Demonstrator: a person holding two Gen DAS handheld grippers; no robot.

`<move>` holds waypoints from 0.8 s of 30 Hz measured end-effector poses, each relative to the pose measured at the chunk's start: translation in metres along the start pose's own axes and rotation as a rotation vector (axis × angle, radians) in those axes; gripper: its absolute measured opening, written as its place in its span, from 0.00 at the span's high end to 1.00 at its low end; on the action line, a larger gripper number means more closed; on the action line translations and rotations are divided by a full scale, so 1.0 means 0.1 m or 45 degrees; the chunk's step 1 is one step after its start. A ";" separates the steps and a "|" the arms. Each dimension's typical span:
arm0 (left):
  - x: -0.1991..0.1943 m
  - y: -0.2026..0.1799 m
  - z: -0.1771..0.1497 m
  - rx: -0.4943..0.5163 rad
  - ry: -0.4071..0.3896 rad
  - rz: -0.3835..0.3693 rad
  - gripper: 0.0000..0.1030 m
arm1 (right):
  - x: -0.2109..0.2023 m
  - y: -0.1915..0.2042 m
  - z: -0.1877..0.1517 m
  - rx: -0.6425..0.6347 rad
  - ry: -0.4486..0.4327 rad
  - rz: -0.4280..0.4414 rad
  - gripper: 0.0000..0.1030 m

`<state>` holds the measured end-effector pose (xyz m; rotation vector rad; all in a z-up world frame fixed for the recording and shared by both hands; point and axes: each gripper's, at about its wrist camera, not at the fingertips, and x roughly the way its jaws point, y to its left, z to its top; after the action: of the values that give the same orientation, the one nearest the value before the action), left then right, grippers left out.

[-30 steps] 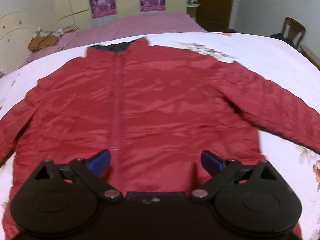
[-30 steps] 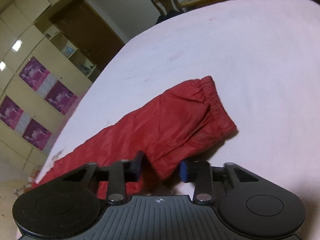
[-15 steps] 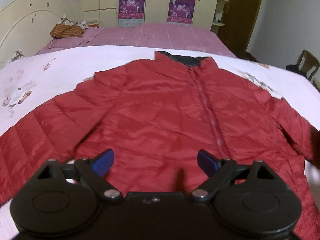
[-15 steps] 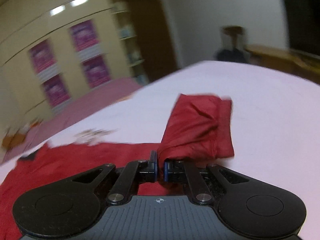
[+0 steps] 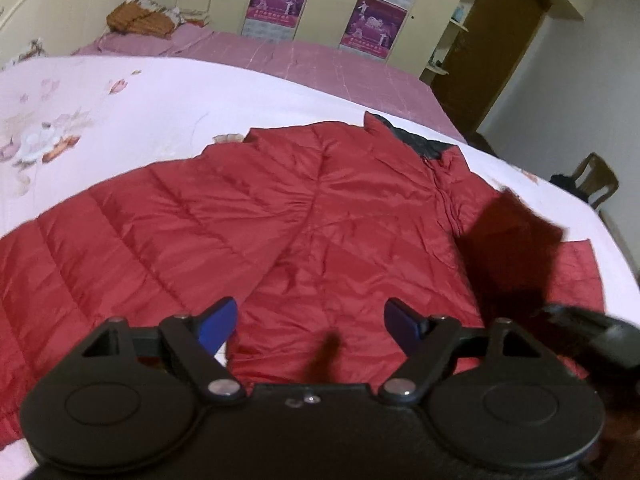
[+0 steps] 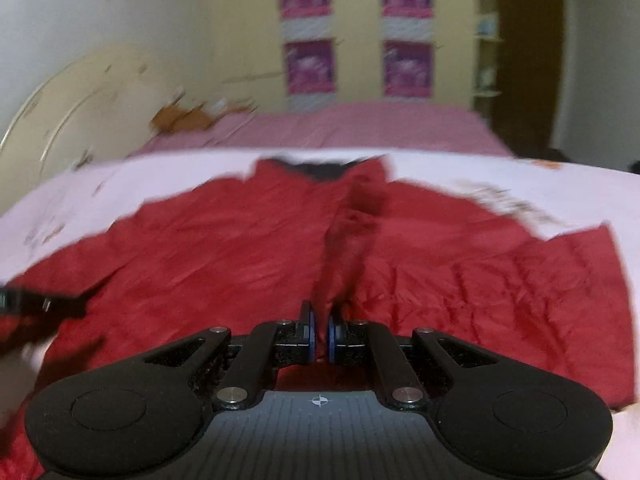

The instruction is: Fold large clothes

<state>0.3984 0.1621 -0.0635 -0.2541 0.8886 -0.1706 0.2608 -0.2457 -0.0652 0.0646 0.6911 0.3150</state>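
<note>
A large red padded jacket lies flat on the white bedspread, collar toward the far side; it also shows in the right wrist view. My left gripper is open and empty, hovering over the jacket's lower hem. My right gripper is shut on the jacket's right sleeve, which hangs lifted over the jacket's front. In the left wrist view that lifted sleeve is a dark blurred shape at the right, with the right gripper's body beside it.
The white flowered bedspread reaches around the jacket. A pink bed lies behind, with an orange-brown pile by its headboard. Wardrobes with purple posters line the back wall. A wooden chair stands at the right.
My right gripper closed on the sleeve cuff, lifted it and swung it leftward over the jacket's front. My left gripper stayed open and turned toward the jacket's left side.
</note>
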 end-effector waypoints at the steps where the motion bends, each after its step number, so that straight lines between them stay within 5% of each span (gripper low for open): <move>1: 0.00 0.04 0.00 -0.010 -0.004 -0.006 0.26 | 0.10 0.12 -0.01 -0.025 0.019 0.018 0.95; 9: -0.02 0.10 0.00 -0.015 -0.014 -0.054 0.23 | 0.64 0.68 -0.01 -0.144 0.079 0.089 0.93; 11: 0.01 0.08 0.02 -0.029 -0.011 -0.085 0.18 | 0.62 0.73 0.03 -0.204 0.066 0.049 0.74; 12: 0.02 0.06 0.03 -0.037 -0.014 -0.104 0.17 | 0.57 0.72 0.04 -0.207 0.037 0.049 0.41; 13: 0.04 0.04 0.04 -0.043 -0.014 -0.129 0.15 | 0.49 0.68 0.03 -0.203 -0.010 0.048 0.21; 17: 0.26 -0.10 0.05 -0.038 0.048 -0.171 0.19 | 0.24 0.42 0.03 -0.157 -0.056 0.039 0.29; 19: 0.39 -0.14 0.06 -0.061 0.083 -0.193 0.25 | 0.15 0.18 0.02 -0.063 -0.040 -0.001 0.61; 21: 0.50 -0.16 0.07 -0.090 0.098 -0.205 0.27 | 0.05 -0.08 0.01 0.042 -0.061 -0.051 0.69; 24: 0.64 -0.23 0.09 -0.060 0.099 -0.190 0.69 | -0.12 -0.41 -0.03 0.159 -0.072 -0.121 0.76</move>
<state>0.4439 0.1256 -0.0988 -0.3600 0.9520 -0.2998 0.2615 -0.2883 -0.0668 0.1581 0.6548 0.1781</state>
